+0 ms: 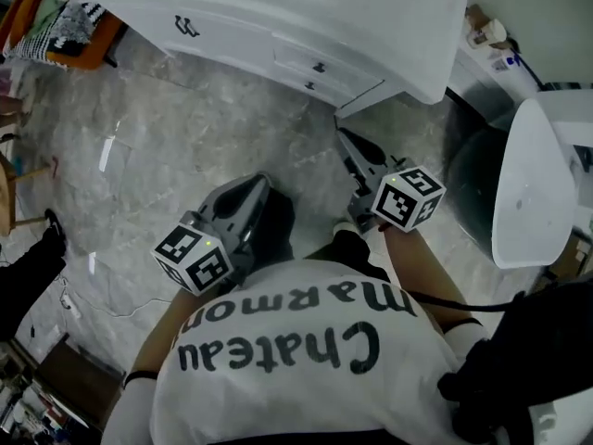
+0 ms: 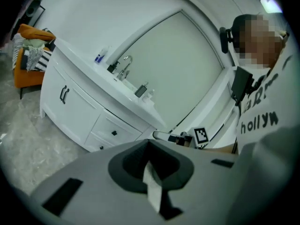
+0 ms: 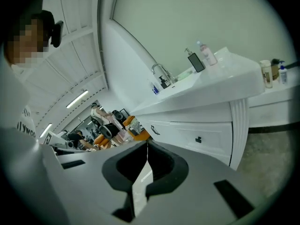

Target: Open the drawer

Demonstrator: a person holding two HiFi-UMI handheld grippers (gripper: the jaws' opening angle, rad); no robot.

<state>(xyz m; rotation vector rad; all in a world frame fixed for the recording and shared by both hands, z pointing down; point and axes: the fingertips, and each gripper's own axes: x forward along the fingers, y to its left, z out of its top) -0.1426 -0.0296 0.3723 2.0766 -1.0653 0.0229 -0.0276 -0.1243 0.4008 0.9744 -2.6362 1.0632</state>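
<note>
The white vanity (image 1: 278, 12) stands across the top of the head view. Its upper drawer (image 1: 326, 61) is closed and carries a small black knob (image 1: 319, 66); a second knob (image 1: 310, 85) sits just below. The same drawer shows in the left gripper view (image 2: 117, 128) and the right gripper view (image 3: 187, 136). My left gripper (image 1: 259, 184) hangs over the floor, well short of the vanity, jaws shut and empty (image 2: 149, 143). My right gripper (image 1: 345, 137) points at the vanity's right corner, below the drawers and apart from them, also shut with nothing held (image 3: 146, 144).
Cabinet doors with black handles (image 1: 185, 26) lie left of the drawers. A white rounded fixture (image 1: 533, 188) stands at the right, an orange seat with clothes (image 1: 69, 26) at far left. Faucet (image 3: 161, 74) and bottles (image 3: 201, 55) sit on the counter. Marble floor (image 1: 185, 128) lies between.
</note>
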